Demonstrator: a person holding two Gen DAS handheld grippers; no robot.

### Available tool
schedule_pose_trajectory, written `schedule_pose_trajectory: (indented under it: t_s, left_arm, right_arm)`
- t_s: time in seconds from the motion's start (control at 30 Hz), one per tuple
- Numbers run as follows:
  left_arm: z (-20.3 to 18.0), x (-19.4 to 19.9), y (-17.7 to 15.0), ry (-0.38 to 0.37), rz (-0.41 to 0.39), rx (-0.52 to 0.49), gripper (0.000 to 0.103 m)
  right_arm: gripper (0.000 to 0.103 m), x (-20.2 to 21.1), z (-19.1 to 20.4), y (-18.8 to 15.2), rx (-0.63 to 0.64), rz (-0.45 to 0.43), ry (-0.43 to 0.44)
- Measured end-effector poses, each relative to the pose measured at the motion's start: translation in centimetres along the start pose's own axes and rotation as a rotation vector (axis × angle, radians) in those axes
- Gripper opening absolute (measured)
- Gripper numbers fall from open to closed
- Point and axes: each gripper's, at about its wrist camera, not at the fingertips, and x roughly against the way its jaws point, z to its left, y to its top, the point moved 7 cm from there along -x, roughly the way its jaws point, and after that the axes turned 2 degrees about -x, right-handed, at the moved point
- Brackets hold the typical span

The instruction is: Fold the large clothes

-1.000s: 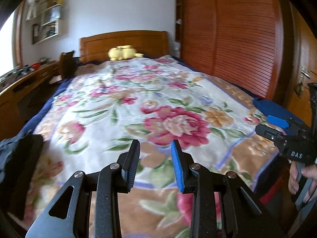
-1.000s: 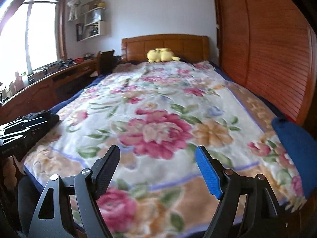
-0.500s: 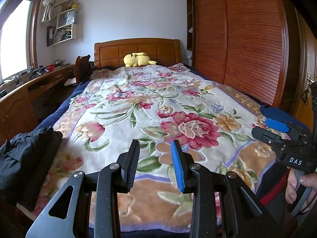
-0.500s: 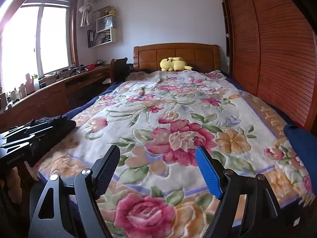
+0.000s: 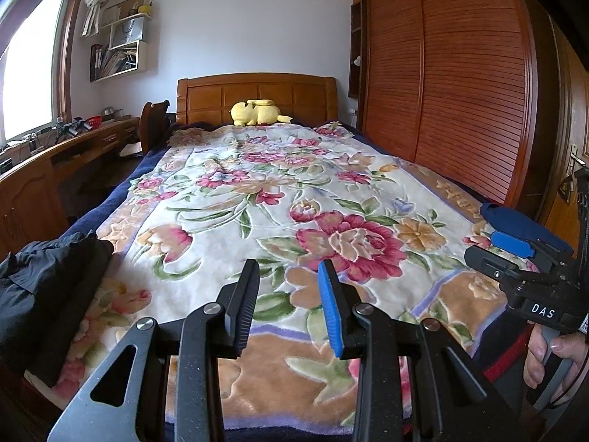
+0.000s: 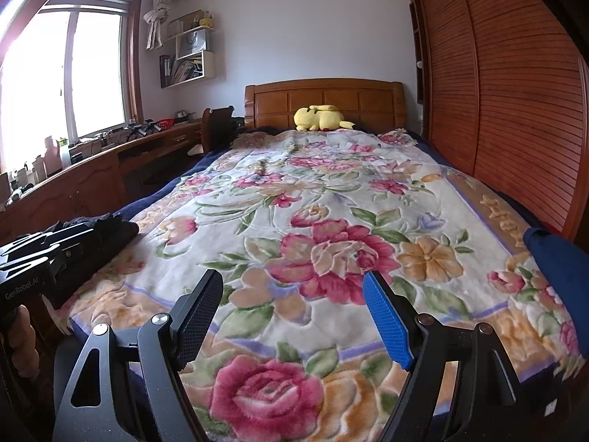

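Right now you hold both grippers above the foot of the bed, pointing along the floral blanket (image 5: 279, 199) toward the wooden headboard (image 5: 257, 95). Your left gripper (image 5: 289, 305) has its jaws parted only a little, with nothing between them. Your right gripper (image 6: 294, 316) stands released, its jaws wide apart and empty over the blanket's near edge. The black garment (image 5: 44, 280) lies bunched on the blanket's near left corner, just beside your left gripper and touched by neither tool. A dark blue garment (image 6: 559, 280) lies on the blanket's near right edge, close beside your right gripper. At the blanket's far end a yellow plush toy (image 5: 256, 112) rests against the headboard. Your right hand (image 5: 552, 353) shows at the right of the left wrist view, wrapped around its gripper's handle.
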Motion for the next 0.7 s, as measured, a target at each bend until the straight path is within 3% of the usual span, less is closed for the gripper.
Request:
schedule_pose_trajectory:
  t_s: [0.7]
  left_arm:
    - [0.19, 0.24, 0.38, 0.004, -0.013, 0.012, 0.034]
  right_arm:
    - [0.080, -0.50, -0.54, 0.15, -0.004, -0.021, -0.017]
